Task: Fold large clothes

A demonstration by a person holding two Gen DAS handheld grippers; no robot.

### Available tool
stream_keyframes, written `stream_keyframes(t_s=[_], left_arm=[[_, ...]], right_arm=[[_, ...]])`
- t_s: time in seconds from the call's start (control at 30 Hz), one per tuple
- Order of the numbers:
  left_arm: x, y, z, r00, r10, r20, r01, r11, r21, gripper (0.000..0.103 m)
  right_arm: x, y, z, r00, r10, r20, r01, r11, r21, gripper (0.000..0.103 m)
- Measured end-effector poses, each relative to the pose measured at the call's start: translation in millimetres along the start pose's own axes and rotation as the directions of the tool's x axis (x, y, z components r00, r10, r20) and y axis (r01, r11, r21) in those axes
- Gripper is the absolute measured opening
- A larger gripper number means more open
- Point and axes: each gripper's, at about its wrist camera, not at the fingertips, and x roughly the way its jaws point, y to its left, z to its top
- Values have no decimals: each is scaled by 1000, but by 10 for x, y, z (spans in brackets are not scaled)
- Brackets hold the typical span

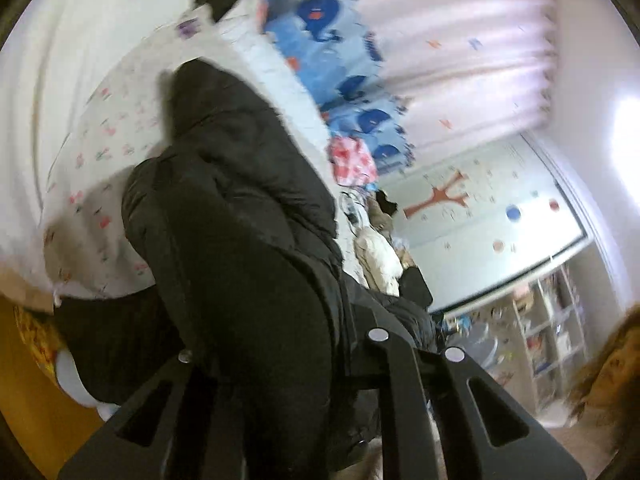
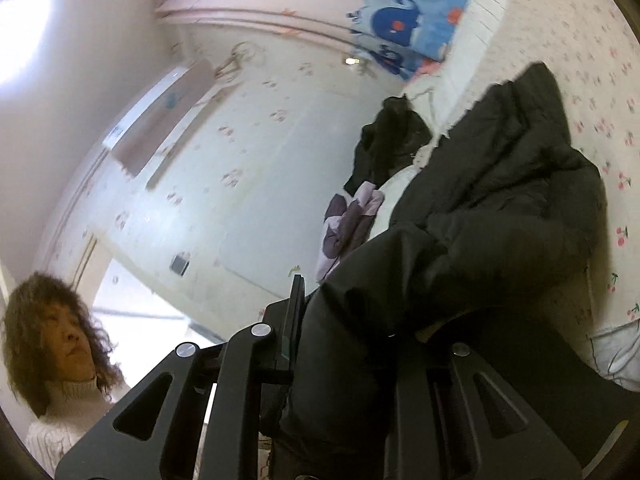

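Note:
A large black padded coat [image 1: 232, 168] lies crumpled on a bed with a white cherry-print sheet [image 1: 100, 140]. In the left wrist view, its near end runs up between the fingers of my left gripper [image 1: 280, 332], which is shut on the cloth; the fingertips are buried under it. In the right wrist view, the same black coat [image 2: 500, 200] bunches over my right gripper [image 2: 376, 320], which is shut on a thick fold. Only its left finger [image 2: 297, 304] shows; the other is hidden by the coat.
A blue whale-print quilt [image 1: 340, 60] and pink curtain [image 1: 460, 40] lie beyond the bed. Another dark garment [image 2: 392, 140] and a purple one [image 2: 352, 220] sit on the bed [image 2: 580, 60]. A person [image 2: 52, 340] in a white sweater stands close. Shelves [image 1: 540, 340] line the wall.

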Motion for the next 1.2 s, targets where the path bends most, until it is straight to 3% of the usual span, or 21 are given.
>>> stream_keyframes(t_s=[0.3, 0.5, 0.63, 0.7, 0.83, 1.03, 1.2], left_arm=[[62, -385, 714, 988, -55, 144, 44, 996, 76, 15], [334, -488, 1188, 979, -47, 200, 27, 995, 101, 15], [513, -610, 1402, 973, 16, 231, -50, 989, 142, 15], [634, -699, 1516, 963, 75, 258, -122, 978, 171, 15], [857, -749, 1726, 947, 137, 290, -197, 962, 189, 15], [1273, -705, 2042, 901, 262, 345, -344, 917, 203, 15], [1626, -510, 2198, 850, 361, 385, -453, 872, 184, 15]], right_arm=[[276, 206, 694, 995, 74, 73, -68, 994, -83, 18], [370, 188, 1095, 991, 65, 120, -55, 995, -81, 18], [423, 124, 1333, 989, 32, 146, -22, 997, -69, 18], [461, 71, 1463, 987, 13, 159, -3, 998, -63, 18], [566, -75, 1767, 978, -57, 200, 64, 997, -31, 18], [783, -451, 2168, 957, -181, 227, 178, 983, 35, 18], [970, -840, 2404, 938, -270, 215, 260, 963, 75, 18]])
